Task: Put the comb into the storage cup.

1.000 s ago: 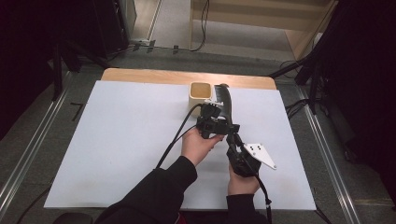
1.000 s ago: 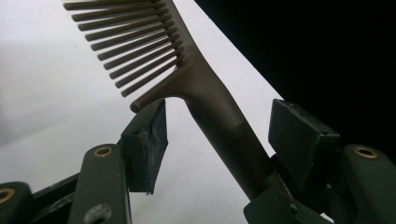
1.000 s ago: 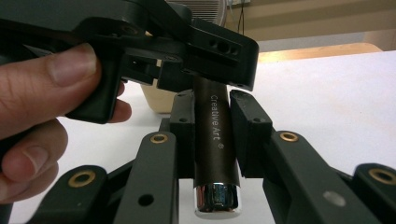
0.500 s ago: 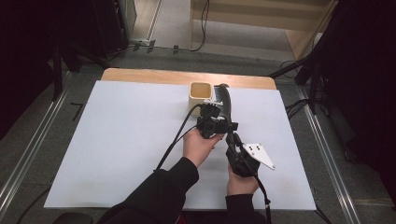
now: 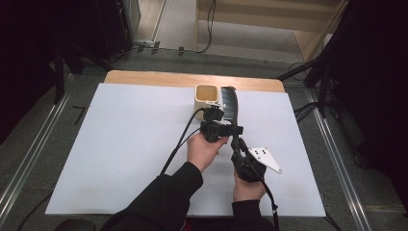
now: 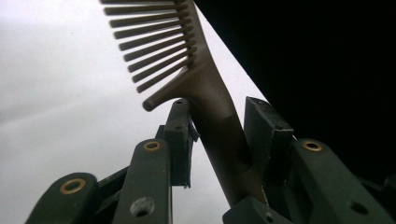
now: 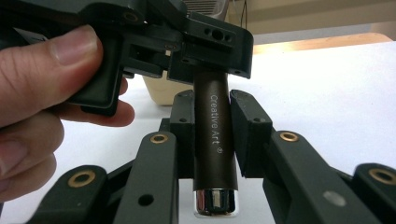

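Left tool (image 6: pixel 219 135) just closed — comb (image 6: pixel 205 84) handle between pads.

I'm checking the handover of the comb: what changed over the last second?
The left claw has just been closing, and its pads now sit around the comb at the handle. The right claw stays clamped on the handle's end, and both hands and the beige cup stayed put.

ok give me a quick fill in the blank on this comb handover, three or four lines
1. Both claws grip the handle of a dark ____.
2. The lettering on the handle between the right claw pads reads Creative ____.
3. In the left claw view the comb's ____ point toward the white sheet.
4. A beige ____ stands at the table's far edge.

Missing words: comb; Art; teeth; cup
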{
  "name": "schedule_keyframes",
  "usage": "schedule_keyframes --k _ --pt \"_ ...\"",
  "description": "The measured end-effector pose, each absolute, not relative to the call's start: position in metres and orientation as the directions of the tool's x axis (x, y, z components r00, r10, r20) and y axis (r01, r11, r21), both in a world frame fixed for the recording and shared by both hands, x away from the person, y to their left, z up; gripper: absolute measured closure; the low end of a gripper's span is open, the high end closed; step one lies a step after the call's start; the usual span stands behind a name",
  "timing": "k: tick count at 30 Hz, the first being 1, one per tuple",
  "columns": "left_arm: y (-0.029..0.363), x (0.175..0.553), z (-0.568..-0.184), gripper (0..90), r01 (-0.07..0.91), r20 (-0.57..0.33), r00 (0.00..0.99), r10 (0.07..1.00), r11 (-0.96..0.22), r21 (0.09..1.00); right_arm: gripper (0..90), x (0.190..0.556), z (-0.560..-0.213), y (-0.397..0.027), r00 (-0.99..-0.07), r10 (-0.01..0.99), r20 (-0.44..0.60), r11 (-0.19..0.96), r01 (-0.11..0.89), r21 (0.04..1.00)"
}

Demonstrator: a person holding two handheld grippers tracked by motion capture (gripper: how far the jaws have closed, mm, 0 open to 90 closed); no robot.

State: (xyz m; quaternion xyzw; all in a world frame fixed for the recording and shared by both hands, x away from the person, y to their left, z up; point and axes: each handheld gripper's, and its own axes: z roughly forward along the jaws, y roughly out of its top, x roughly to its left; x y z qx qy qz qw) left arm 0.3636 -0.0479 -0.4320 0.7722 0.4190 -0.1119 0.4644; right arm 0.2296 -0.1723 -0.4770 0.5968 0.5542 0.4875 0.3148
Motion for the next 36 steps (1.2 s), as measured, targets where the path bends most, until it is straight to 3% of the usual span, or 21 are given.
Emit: schedule_keyframes --k 29,32,36 --pt "-0.040 0.368 -0.430 72.9 0.785 -0.631 0.601 0.491 -0.210 0.584 67.5 0.235 -0.479 -0.174 -0.154 0.964 0.216 -0.140 0.396 0.908" --pt "-0.039 0.368 -0.430 72.9 0.785 -0.630 0.601 0.492 -0.213 0.582 63.9 0.237 -0.479 -0.175 -0.181 0.960 0.212 -0.121 0.412 0.903" --pt "-0.039 0.368 -0.430 72.9 0.775 -0.605 0.609 0.512 -0.221 0.592 52.5 0.242 -0.481 -0.178 -0.238 0.939 0.247 -0.120 0.447 0.886"
